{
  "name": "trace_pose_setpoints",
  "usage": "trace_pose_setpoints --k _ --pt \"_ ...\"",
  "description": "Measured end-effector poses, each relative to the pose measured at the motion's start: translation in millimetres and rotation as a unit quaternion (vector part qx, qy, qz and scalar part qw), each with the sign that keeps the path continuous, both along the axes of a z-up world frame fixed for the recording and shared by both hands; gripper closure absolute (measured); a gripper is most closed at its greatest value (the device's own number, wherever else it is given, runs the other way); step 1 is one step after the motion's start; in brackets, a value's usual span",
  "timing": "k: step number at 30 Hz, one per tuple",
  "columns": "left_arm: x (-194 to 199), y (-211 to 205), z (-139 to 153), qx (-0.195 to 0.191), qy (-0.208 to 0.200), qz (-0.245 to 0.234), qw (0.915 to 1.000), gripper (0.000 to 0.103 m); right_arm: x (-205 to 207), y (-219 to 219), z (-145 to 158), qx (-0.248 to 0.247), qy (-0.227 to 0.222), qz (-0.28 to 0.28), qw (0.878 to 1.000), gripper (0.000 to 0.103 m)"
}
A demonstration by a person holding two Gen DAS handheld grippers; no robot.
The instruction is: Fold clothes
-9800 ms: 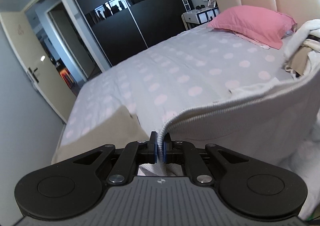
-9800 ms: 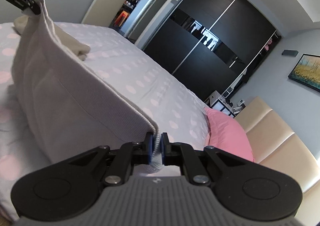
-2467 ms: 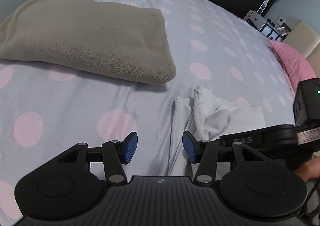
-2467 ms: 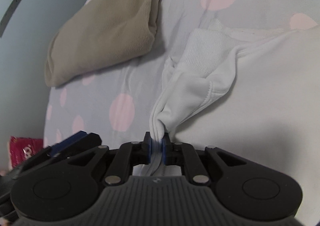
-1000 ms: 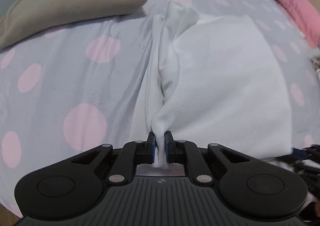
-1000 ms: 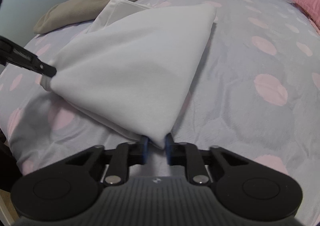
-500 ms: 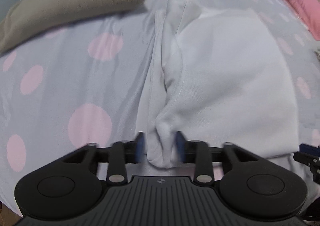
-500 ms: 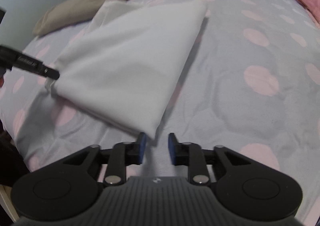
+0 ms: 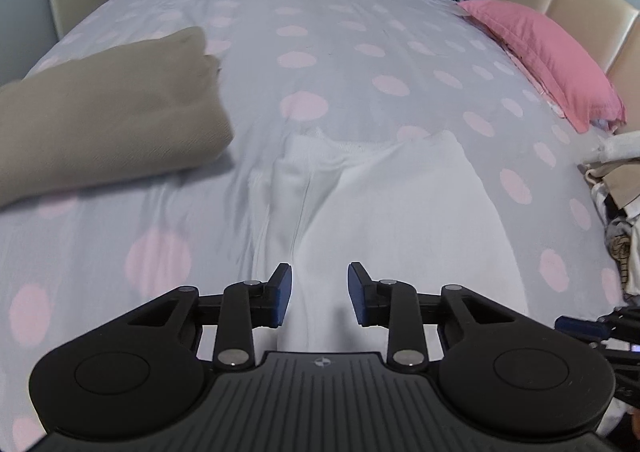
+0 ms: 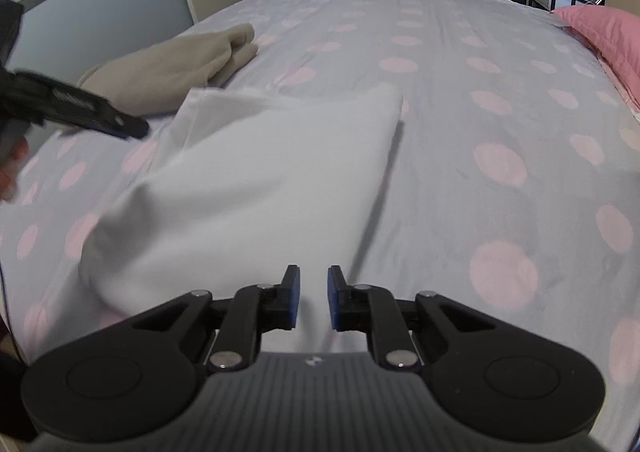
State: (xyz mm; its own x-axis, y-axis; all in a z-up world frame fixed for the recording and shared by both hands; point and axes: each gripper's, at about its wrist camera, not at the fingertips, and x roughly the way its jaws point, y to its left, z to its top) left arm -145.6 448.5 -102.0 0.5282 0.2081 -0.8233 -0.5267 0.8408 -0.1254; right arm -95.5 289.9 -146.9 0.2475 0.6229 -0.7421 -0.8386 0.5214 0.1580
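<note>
White garment (image 9: pixel 384 203) lies folded flat on the polka-dot bedspread (image 9: pixel 328 51), near the bed's front edge, its ribbed hem turned toward the far side of the bed. In the left wrist view I see a lengthwise crease running down its left portion. My left gripper (image 9: pixel 319 294) hovers above the garment's near end with its jaws parted and nothing between them; they have just been closing from a wider gap. My right gripper (image 10: pixel 313 302) likewise hangs over the garment's near right corner, jaws apart by a narrower gap, pads clear of the cloth; these too have just been closing. From the right wrist view, the left gripper appears at the left edge, blurred, above the garment's left side. A folded beige garment (image 9: pixel 104 111) lies on the bedspread just left of the white one, apart from it. A pink pillow (image 9: pixel 548 55) rests by the headboard (image 9: pixel 576 11). A heap of unfolded clothes (image 9: pixel 616 187) sits at the right edge.
</note>
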Motion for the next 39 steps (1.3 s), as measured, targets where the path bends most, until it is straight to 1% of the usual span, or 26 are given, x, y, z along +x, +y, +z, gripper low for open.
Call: trace_pose_setpoints --k 1,2,4,8,13,15,17,18,19,20,21,22,23,24,26,27,29,30,32,39 --pt "7.6 4.8 -7.7 -0.001 0.003 -0.003 1.0 0.076 2.5 5.4 -0.8 0.0 0.0 0.002 1.0 0.086" --pt "13.6 11.1 -14.1 -0.001 0.005 -0.001 1.0 0.08 3.8 9.7 -2.7 -0.003 -0.003 0.004 1.0 0.085" --pt "24.5 24.8 -25.7 -0.002 0.009 0.008 0.9999 0.082 6.0 17.8 -6.8 -0.01 -0.008 0.008 1.0 0.085" --pt "35.3 57.1 -44.5 -0.021 0.013 0.037 0.999 0.09 10.3 24.2 -21.0 -0.023 -0.007 0.013 1.0 0.084" --pt "45.8 75.7 -65.5 -0.029 0.028 0.045 0.9982 0.09 16.3 28.4 -36.1 -0.03 0.002 0.019 0.999 0.083" --pt "47.1 78.1 -70.1 -0.033 0.026 0.05 0.9979 0.09 18.3 29.4 -38.6 -0.03 0.007 0.018 0.999 0.083" --pt "45.7 79.1 -68.4 -0.037 0.024 0.056 0.9975 0.09 18.5 29.5 -37.6 -0.031 0.007 0.02 0.999 0.083" --pt "43.8 78.5 -64.8 -0.038 0.023 0.057 0.9974 0.09 18.5 28.1 -35.0 -0.032 0.006 0.019 0.999 0.082" --pt "42.0 78.0 -61.3 -0.038 0.022 0.058 0.9973 0.09 18.6 26.6 -32.3 -0.033 0.006 0.018 0.999 0.072" --pt "37.3 76.7 -56.2 -0.04 0.02 0.059 0.9973 0.089 18.8 22.4 -28.6 -0.031 0.007 0.013 0.999 0.065" --pt "31.4 75.2 -50.5 -0.041 0.018 0.059 0.9973 0.083 19.8 17.1 -26.1 -0.026 0.011 0.006 1.0 0.055" --pt "24.5 73.6 -44.8 -0.043 0.017 0.059 0.9972 0.078 20.9 11.8 -23.8 -0.02 0.017 -0.001 1.0 0.054" --pt "17.0 70.5 -40.0 -0.041 0.017 0.059 0.9973 0.065 22.4 5.6 -22.3 -0.015 0.028 -0.009 0.999 0.054" --pt "9.3 66.8 -35.5 -0.038 0.015 0.059 0.9974 0.048 24.5 0.0 -22.3 -0.01 0.042 -0.018 0.999 0.053" --pt "-6.6 59.5 -27.4 -0.033 0.01 0.059 0.9977 0.041 29.0 -10.7 -23.0 0.001 0.071 -0.036 0.997 0.05" --pt "-13.5 56.7 -26.3 -0.04 0.008 0.061 0.9973 0.039 32.0 -14.3 -24.3 0.005 0.086 -0.045 0.995 0.048" --pt "-24.6 53.1 -27.5 -0.06 0.004 0.069 0.9958 0.037 37.5 -19.8 -26.0 0.012 0.114 -0.062 0.991 0.047" --pt "-28.8 52.7 -29.7 -0.072 0.001 0.075 0.9946 0.037 39.3 -21.6 -25.9 0.018 0.127 -0.067 0.989 0.045" --pt "-33.0 53.0 -35.3 -0.084 -0.004 0.087 0.9927 0.037 42.4 -24.6 -25.4 0.03 0.149 -0.072 0.986 0.042" --pt "-28.3 60.1 -66.1 -0.119 -0.012 0.098 0.988 0.037 60.1 -22.8 -30.9 0.041 0.19 -0.087 0.977 0.041"
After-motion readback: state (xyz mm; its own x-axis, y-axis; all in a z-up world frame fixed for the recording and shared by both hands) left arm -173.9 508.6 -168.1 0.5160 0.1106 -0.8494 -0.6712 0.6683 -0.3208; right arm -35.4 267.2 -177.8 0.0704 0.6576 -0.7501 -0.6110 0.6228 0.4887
